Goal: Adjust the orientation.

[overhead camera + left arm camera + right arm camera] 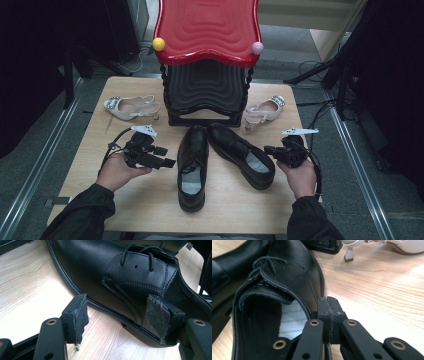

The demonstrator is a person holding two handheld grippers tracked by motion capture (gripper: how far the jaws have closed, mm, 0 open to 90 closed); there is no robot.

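Note:
Two black leather lace-up shoes lie side by side mid-table, the left shoe straight and the right shoe angled. My left gripper is level beside the left shoe's outer side. In the left gripper view the left gripper is open, its pads wide apart, with the shoe's laced side just beyond them. My right gripper is at the right shoe's heel end. In the right gripper view the right gripper is shut, pads pressed together with nothing between them, right beside the shoe's collar rim.
A red-topped black rack stands at the table's back centre, with a yellow ball and a pink ball on its corners. A white heeled sandal lies back left, another white sandal back right. Bare wooden table lies at both sides.

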